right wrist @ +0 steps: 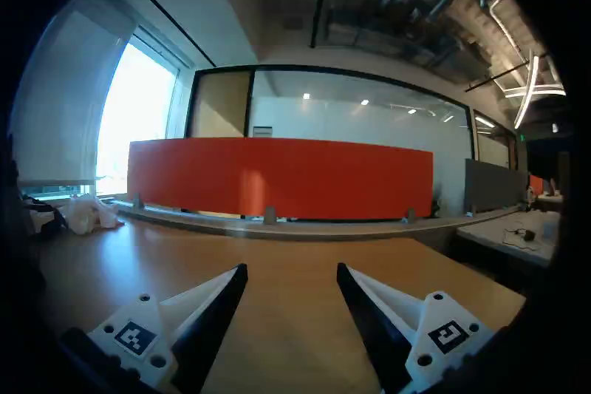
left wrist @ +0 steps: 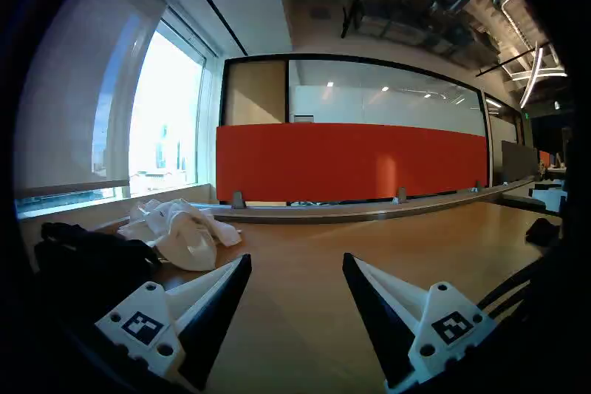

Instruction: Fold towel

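In the left gripper view, the left claw (left wrist: 296,256) hangs just above the wooden surface (left wrist: 384,246) with its two fingers spread wide and only bare wood between them. The white towel (left wrist: 181,230) lies ahead and to the left of that claw, apart from both fingertips. It is a crumpled heap with loose folds at the back and a smoother rounded bulge at the front. A black bundle (left wrist: 85,253) lies just beside it on the left; I cannot tell what that is. Behind the towel, an orange divider (left wrist: 347,161) stands along the far edge of the surface, and a bright window (left wrist: 159,128) fills the wall to the left. A small dark object (left wrist: 543,231) rests near the right edge.

In the right gripper view, the right claw (right wrist: 292,267) is also spread wide and holds nothing, with bare wood between its fingers. From here the towel (right wrist: 89,213) appears small at the far left of the surface (right wrist: 295,261), well apart from this claw and close to the window (right wrist: 137,120). The orange divider (right wrist: 281,176) runs across the middle.
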The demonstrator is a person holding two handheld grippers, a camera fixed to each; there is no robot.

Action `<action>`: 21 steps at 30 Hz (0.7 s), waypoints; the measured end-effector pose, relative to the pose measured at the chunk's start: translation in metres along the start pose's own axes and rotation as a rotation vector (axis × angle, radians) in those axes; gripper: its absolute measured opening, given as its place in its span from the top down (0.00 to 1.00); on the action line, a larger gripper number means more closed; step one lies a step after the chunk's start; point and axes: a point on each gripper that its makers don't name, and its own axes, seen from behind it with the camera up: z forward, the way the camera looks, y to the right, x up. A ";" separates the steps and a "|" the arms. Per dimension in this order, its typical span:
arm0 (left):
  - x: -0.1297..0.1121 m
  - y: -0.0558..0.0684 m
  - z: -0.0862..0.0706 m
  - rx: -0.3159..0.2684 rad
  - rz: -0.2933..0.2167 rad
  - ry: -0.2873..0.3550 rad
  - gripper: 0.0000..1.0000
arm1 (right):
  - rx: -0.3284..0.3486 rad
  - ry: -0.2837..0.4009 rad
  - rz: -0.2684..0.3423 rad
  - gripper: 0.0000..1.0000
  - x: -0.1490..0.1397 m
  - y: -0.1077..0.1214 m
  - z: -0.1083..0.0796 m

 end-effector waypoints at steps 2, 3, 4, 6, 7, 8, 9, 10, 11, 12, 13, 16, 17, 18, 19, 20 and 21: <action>0.000 0.000 0.000 0.000 0.000 0.000 0.09 | -0.001 -0.007 0.004 0.07 -0.006 -0.001 0.001; 0.000 0.000 0.000 0.000 0.000 0.000 0.09 | -0.001 -0.012 0.007 0.07 -0.009 -0.001 0.001; 0.000 0.000 0.000 0.000 0.000 0.000 0.09 | -0.003 -0.015 0.009 0.07 -0.011 0.000 0.002; 0.000 0.000 0.000 0.000 0.000 0.000 0.09 | -0.007 -0.021 0.013 0.07 -0.014 0.000 0.002; 0.000 0.000 0.000 0.000 0.000 0.000 0.09 | -0.009 -0.020 0.014 0.07 -0.015 0.000 0.002; 0.000 0.000 0.000 0.000 0.000 0.000 0.09 | -0.011 -0.018 0.015 0.07 -0.015 0.000 0.001; 0.000 0.000 0.000 0.000 0.000 0.000 0.08 | -0.012 -0.016 0.017 0.07 -0.016 0.000 0.001; 0.000 -0.001 0.000 0.000 0.000 0.000 0.09 | -0.012 -0.013 0.019 0.07 -0.016 0.000 0.001; 0.000 -0.001 0.000 0.000 0.000 0.000 0.09 | -0.013 -0.010 0.020 0.07 -0.016 0.001 0.001; 0.000 -0.001 0.000 0.000 0.000 0.000 0.09 | -0.013 -0.008 0.023 0.07 -0.016 0.001 0.001; 0.000 -0.001 0.000 0.000 0.000 0.000 0.09 | -0.014 -0.007 0.026 0.07 -0.016 0.002 0.000; 0.000 -0.001 0.000 0.000 0.000 0.000 0.09 | -0.017 -0.004 0.035 0.07 -0.016 0.004 -0.001; 0.000 -0.001 0.000 0.000 0.000 0.000 0.09 | -0.017 -0.002 0.038 0.07 -0.016 0.005 -0.001; 0.000 -0.001 0.000 0.000 0.000 0.000 0.09 | -0.017 0.000 0.040 0.07 -0.016 0.005 -0.001; 0.000 -0.001 0.000 0.000 0.000 0.000 0.09 | -0.016 -0.001 0.040 0.07 -0.016 0.005 -0.001; 0.000 -0.001 0.000 0.000 0.000 0.000 0.09 | -0.015 -0.001 0.040 0.07 -0.016 0.005 -0.001; -0.001 -0.001 0.000 0.000 0.000 0.000 0.09 | -0.014 -0.001 0.040 0.07 -0.017 0.005 -0.001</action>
